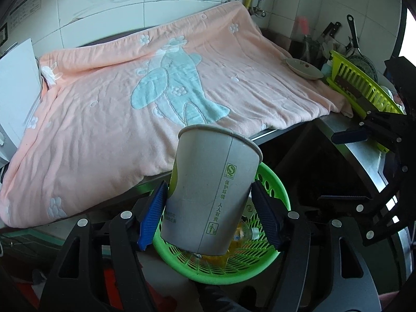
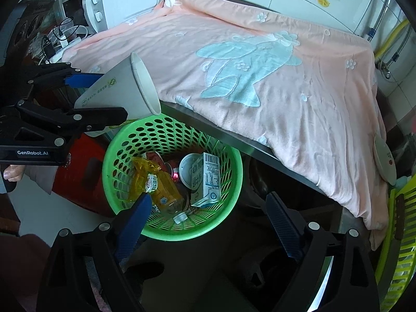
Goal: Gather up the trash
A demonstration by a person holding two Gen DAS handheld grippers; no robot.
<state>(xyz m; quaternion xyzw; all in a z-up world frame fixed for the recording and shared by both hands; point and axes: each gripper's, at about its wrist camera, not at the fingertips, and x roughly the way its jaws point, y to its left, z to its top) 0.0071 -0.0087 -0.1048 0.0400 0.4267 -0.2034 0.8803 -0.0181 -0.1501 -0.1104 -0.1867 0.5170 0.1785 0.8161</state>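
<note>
A white paper cup [image 1: 208,189] with green print hangs tilted above the green plastic basket [image 1: 277,184], its mouth toward the counter. My left gripper [image 1: 208,187] is shut on the cup, one blue pad on each side of it. In the right wrist view the cup [image 2: 124,91] and the left gripper [image 2: 111,96] are over the far left rim of the basket [image 2: 235,161]. The basket holds a crushed yellow bottle [image 2: 156,184], a milk carton [image 2: 208,179], a round lid [image 2: 187,166] and a red can. My right gripper [image 2: 208,197] stands open and empty over the basket's near side.
A pink towel [image 2: 260,78] with a blue figure covers the steel counter. A white microwave [image 2: 117,0] and cables stand at its left end. A dish [image 1: 303,69], a yellow-green rack [image 1: 364,85] and knives are at its right end. A hand [image 2: 13,174] grips the left tool.
</note>
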